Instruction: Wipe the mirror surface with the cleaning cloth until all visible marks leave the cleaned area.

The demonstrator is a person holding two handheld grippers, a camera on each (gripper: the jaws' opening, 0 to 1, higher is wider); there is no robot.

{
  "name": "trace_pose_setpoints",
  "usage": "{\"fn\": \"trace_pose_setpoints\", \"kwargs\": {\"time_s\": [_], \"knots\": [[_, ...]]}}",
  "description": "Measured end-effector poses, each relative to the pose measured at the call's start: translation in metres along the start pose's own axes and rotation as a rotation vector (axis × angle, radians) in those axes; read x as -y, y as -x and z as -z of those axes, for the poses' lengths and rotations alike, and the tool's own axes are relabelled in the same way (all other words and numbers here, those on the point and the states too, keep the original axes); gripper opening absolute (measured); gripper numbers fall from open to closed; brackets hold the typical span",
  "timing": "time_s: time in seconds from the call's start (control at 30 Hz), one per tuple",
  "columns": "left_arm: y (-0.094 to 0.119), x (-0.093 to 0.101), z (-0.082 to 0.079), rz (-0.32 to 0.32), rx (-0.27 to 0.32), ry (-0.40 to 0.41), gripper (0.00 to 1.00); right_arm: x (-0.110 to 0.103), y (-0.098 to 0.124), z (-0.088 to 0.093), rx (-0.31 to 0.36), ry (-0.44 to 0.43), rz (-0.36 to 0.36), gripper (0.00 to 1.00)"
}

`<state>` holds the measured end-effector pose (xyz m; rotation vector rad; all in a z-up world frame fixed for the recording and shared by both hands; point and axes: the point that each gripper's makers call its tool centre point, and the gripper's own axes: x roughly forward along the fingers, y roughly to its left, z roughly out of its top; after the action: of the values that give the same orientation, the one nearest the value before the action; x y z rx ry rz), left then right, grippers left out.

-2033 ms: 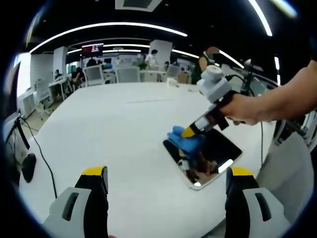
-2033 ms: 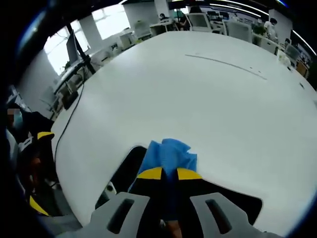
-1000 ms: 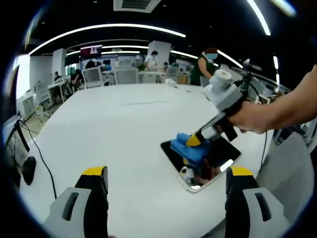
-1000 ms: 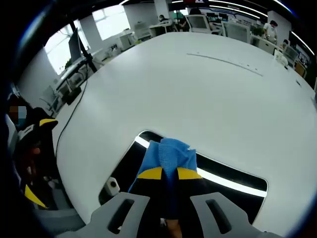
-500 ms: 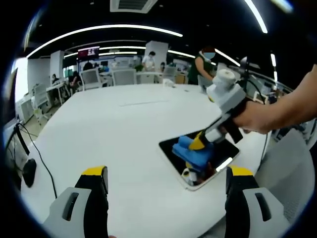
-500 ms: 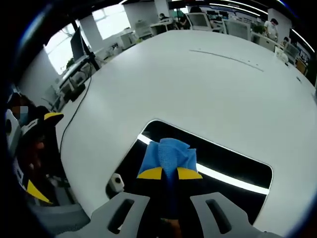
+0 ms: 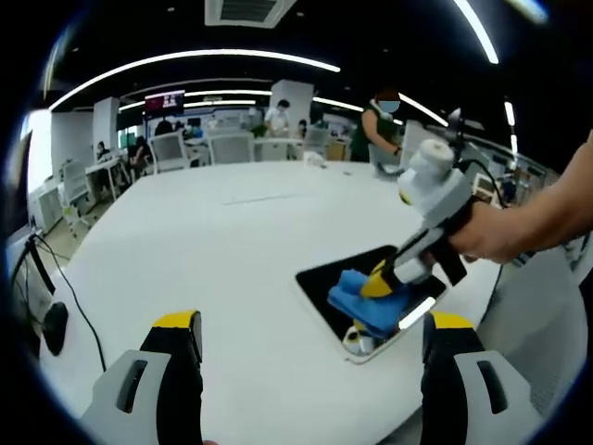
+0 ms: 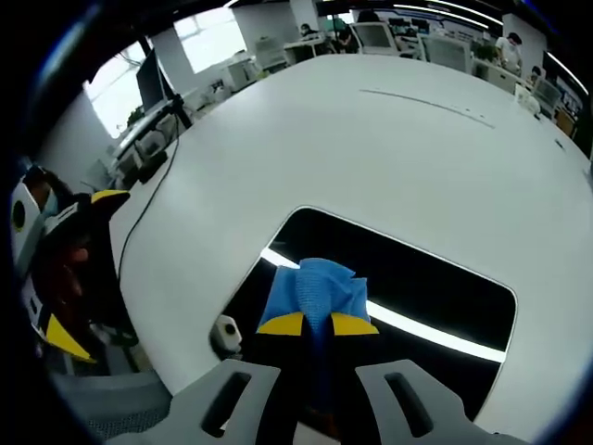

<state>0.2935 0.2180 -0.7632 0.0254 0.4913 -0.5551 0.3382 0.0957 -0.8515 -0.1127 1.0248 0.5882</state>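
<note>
1. I am holding a two-jaw gripper in each hand over a large white table (image 7: 213, 241) in an open office.
2. In the left gripper view, my left gripper (image 7: 310, 357) is hovering above the near table edge, its yellow-tipped jaws spread wide apart at about 7 and 5 o'clock, with nothing between them.
3. The mirror (image 7: 366, 287) is lying flat on the table at about 3 o'clock in that view, a dark rectangle with rounded corners, reflecting a bright strip of ceiling light.
4. My right gripper (image 7: 380, 283) is reaching in from the 3 o'clock side, my hand (image 7: 491, 232) wrapped around its handle, and it is pressing the blue cleaning cloth (image 7: 361, 301) onto the mirror near its closer end.
5. In the right gripper view, my right gripper (image 8: 317, 324) is pointing toward 12 o'clock with its jaws clenched on the cleaning cloth (image 8: 315, 287), which is bunching out ahead of the yellow tips.
6. The cloth is touching the mirror (image 8: 417, 278), whose dark surface is spreading from the centre toward 4 o'clock.
7. A small white round object (image 8: 226, 328) is showing at the mirror's edge, at about 8 o'clock; I cannot tell what it is.
</note>
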Motion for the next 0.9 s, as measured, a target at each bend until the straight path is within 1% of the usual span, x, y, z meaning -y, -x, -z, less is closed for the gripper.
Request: {"fn": "trace_pose_setpoints", "kwargs": {"time_s": [0.17,0.23,0.47,0.9], "knots": [[-0.001,-0.001,0.000,-0.001,0.003,-0.002,1.00,-0.005,0.002,0.005,0.002,-0.001,-0.005,0.03],[-0.001,-0.001,-0.001,-0.004,0.006,0.001,1.00,-0.007,0.003,0.007,0.002,0.026,0.000,0.03],[-0.001,0.001,-0.002,-0.007,0.011,-0.005,1.00,-0.009,0.005,0.010,-0.001,0.016,-0.005,0.03],[0.004,-0.001,0.002,-0.019,0.000,-0.006,1.00,-0.017,0.009,0.021,-0.013,0.010,-0.017,0.03]]}}
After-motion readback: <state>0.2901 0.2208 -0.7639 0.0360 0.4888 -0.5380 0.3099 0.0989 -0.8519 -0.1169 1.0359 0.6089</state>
